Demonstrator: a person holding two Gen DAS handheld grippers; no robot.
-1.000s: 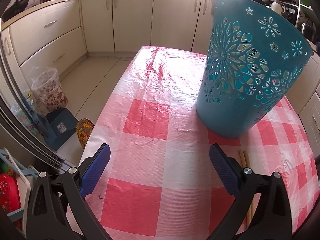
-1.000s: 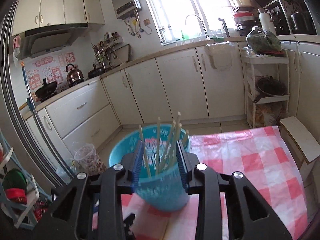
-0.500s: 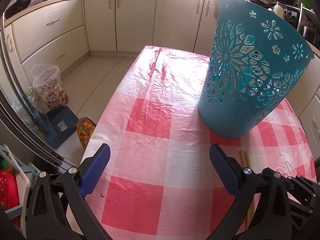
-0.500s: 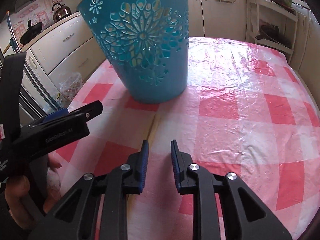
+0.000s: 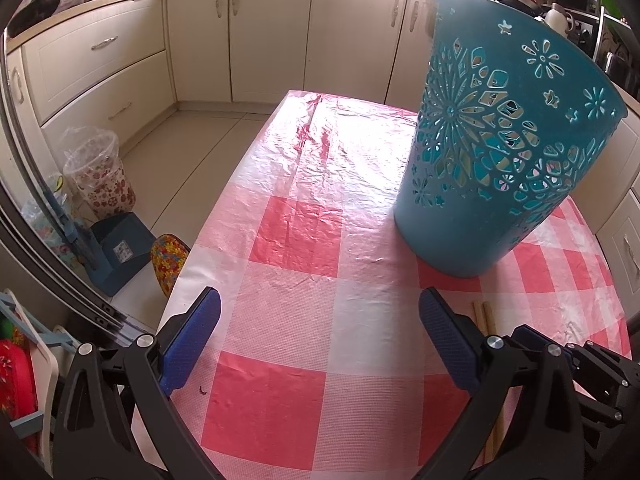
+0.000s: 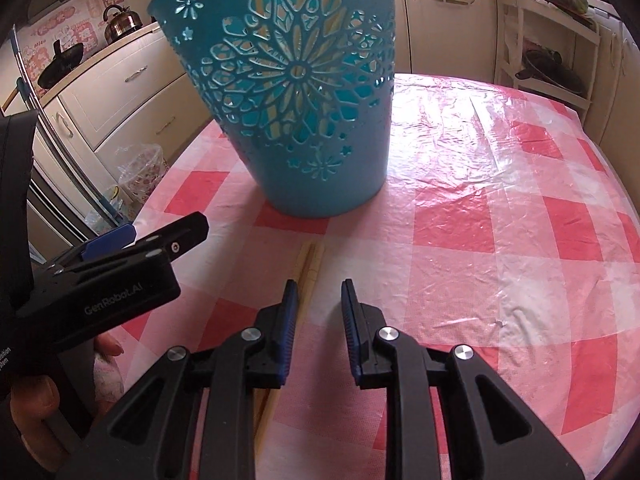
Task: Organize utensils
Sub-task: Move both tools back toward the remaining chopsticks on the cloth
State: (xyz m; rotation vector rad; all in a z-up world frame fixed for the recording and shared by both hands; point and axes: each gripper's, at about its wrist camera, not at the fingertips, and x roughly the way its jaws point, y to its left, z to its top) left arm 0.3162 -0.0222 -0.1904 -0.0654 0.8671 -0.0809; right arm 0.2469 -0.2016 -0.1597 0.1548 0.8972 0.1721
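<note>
My right tongs (image 6: 319, 304) have just dropped from the bin (image 6: 288, 88), narrowing and empty, beside the chopsticks (image 6: 306, 264) on the surface (image 6: 500, 240); left tongs (image 5: 320, 336) wide, empty; pickup's next.

The teal basket (image 5: 496, 152) stands upright on the checked tablecloth (image 5: 320, 184), blocking the far right side. Left of it the cloth lies bare to the far edge. Wooden chopsticks (image 6: 308, 264) lie just before the basket, between the two grippers.
</note>
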